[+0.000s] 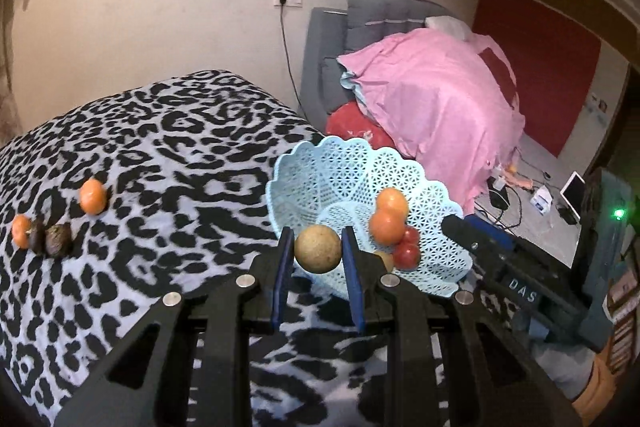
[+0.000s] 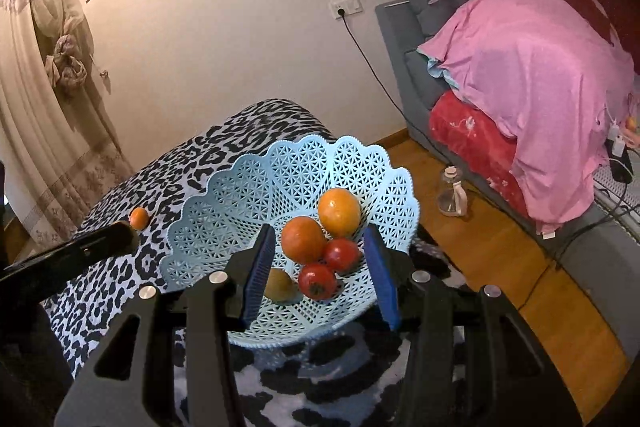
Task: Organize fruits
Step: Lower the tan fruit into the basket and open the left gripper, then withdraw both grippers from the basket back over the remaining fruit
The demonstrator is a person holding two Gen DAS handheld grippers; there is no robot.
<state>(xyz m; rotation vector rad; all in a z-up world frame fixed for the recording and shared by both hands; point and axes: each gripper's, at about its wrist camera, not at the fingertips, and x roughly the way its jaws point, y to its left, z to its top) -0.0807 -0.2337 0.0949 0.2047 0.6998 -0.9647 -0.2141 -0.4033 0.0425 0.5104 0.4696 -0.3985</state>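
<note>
My left gripper [image 1: 318,247] is shut on a round tan fruit [image 1: 318,249], held just in front of the near rim of a pale blue lattice basket [image 1: 320,171]. The basket holds two oranges [image 2: 339,211], two red tomatoes [image 2: 342,254] and another tan fruit [image 2: 280,285]. My right gripper [image 2: 320,259] hovers over the basket's near side, open, with nothing between its pads. On the leopard-print cloth [image 1: 160,147] to the left lie an orange [image 1: 93,195], a smaller orange [image 1: 21,231] and two dark fruits [image 1: 58,241].
The basket stands near the table's right edge. Beyond it are a wooden floor with a glass bottle [image 2: 452,197], a grey sofa under a pink blanket [image 2: 540,87], and a cable running down from a wall socket [image 2: 346,7]. Curtains hang at the far left.
</note>
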